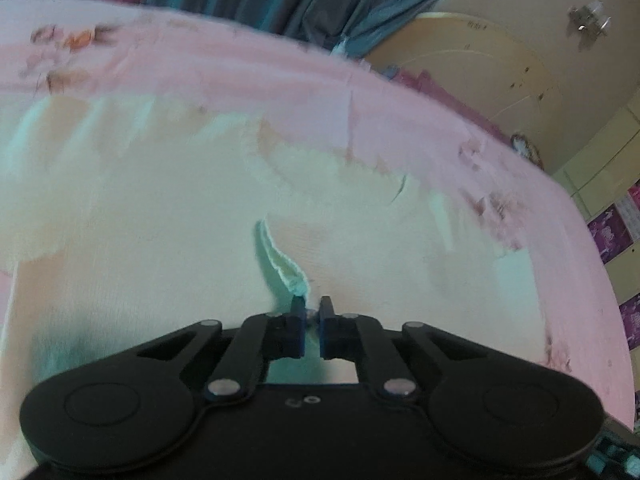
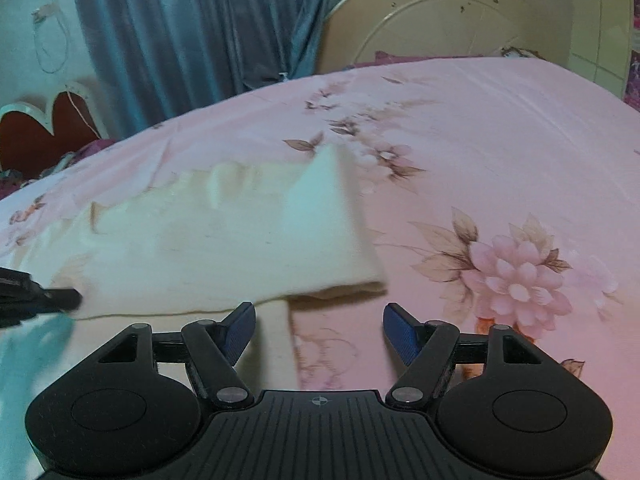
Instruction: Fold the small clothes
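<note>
A cream garment (image 1: 160, 220) lies spread over the pink floral bedsheet (image 1: 280, 76). My left gripper (image 1: 311, 310) is shut on a ribbed edge of the garment (image 1: 280, 260), which rises in a curl from between the fingertips. In the right wrist view the same garment (image 2: 224, 248) lies folded, its right edge lifted a little off the sheet (image 2: 500, 152). My right gripper (image 2: 319, 314) is open just in front of the garment's near corner, with nothing between its blue pads. The left gripper's tip (image 2: 60, 298) shows at the far left, on the cloth.
A blue curtain (image 2: 200, 20) hangs behind the bed, and a cream headboard (image 2: 440, 12) stands at the back right. A red heart-shaped piece (image 2: 40, 132) sits at the bed's far left. The bed's edge drops off on the right (image 1: 600, 280).
</note>
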